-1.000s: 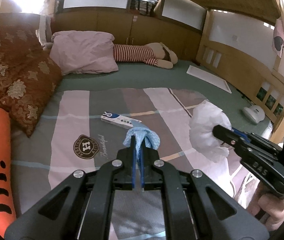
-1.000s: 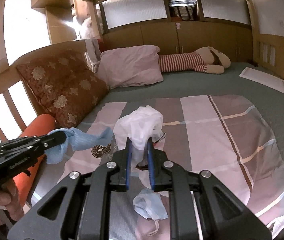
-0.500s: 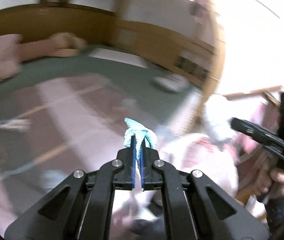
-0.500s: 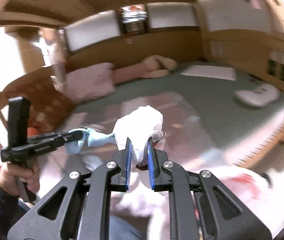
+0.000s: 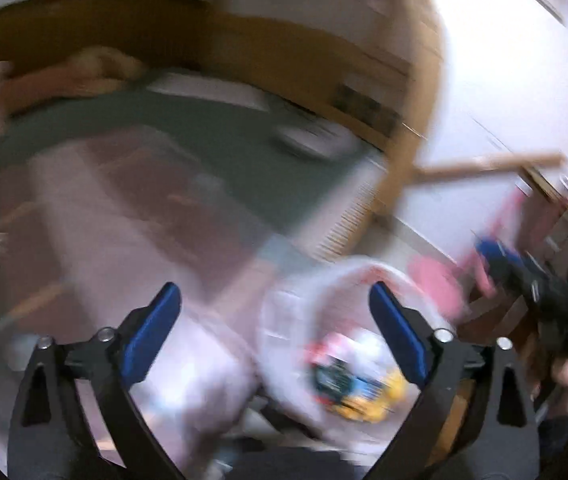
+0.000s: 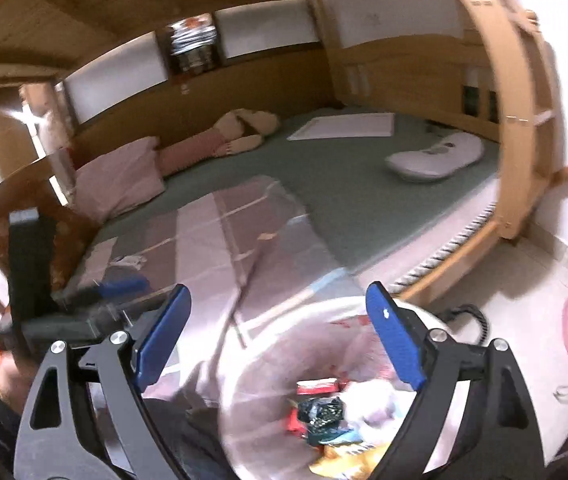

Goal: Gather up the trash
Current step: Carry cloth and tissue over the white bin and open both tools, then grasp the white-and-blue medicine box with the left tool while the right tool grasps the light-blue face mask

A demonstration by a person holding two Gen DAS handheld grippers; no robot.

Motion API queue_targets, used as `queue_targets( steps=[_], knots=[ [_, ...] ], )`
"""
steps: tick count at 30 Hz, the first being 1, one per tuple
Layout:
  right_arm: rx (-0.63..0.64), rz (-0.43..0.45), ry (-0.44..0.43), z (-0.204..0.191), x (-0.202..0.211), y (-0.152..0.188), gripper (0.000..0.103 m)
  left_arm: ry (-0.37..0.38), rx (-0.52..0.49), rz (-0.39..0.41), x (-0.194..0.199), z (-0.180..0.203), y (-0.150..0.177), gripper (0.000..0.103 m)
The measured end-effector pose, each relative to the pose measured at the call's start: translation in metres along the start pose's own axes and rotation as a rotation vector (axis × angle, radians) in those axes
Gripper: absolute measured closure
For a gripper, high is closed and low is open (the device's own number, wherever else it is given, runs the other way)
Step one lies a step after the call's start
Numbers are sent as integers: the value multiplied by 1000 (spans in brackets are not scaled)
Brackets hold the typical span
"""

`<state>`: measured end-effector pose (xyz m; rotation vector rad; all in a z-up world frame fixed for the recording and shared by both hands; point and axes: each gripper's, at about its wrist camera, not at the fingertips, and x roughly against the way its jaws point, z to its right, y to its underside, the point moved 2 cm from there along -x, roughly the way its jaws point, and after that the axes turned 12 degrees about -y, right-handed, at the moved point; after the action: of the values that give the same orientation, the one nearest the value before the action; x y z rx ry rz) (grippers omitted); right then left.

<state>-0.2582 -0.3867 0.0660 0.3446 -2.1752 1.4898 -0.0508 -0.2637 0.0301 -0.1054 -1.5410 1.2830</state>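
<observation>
Both tools are being opened over the round white plastic-lined waste bin [image 6: 336, 396], which stands on the floor against the near edge of the bed. The left gripper [image 5: 275, 336] is being spread wide and nothing is lying between its blue pads; a second ago a crumpled light-blue cloth was being clamped there. The right gripper [image 6: 279, 336] is likewise being opened with nothing between its jaws; the white crumpled tissue clamped there a second ago is no longer being held. Both pieces are judged to be dropping into the bin, so this pair of items is being counted as collected.

Mixed trash [image 6: 324, 412], including red, dark-green and yellow wrappers, is being seen inside the bin. The two released pieces cannot be picked out with certainty, as the bin contents are being smeared by motion blur. The left wrist view is blurred throughout. A small white scrap [image 6: 129, 260] is lying on the striped pink-and-grey blanket [image 6: 219, 240] and is probably awaiting collection; its nature cannot be told.
</observation>
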Motion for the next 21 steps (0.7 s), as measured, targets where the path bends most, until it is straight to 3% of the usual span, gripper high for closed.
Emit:
queue_targets(
  steps=[5, 8, 11, 15, 17, 20, 21],
  knots=[
    [127, -163, -155, -80, -96, 0, 16, -431, 151, 88, 39, -137, -13, 5],
    [264, -290, -198, -147, -162, 2, 16, -575, 285, 119, 71, -214, -10, 4],
    [364, -471, -215, -200, -244, 22, 14, -625, 373, 107, 88, -255, -2, 4],
    [381, -633, -173, -220, -329, 51, 14, -663, 438, 82, 103, -293, 13, 4],
    [389, -690, -136, -218, -358, 62, 14, -667, 450, 66, 99, -299, 15, 4],
    [359, -746, -152, -212, -377, 73, 14, -653, 436, 40, 95, -300, 17, 4],
    [350, -764, -158, -208, -381, 75, 21, -657, 418, 33, 92, -297, 18, 4]
  ],
)
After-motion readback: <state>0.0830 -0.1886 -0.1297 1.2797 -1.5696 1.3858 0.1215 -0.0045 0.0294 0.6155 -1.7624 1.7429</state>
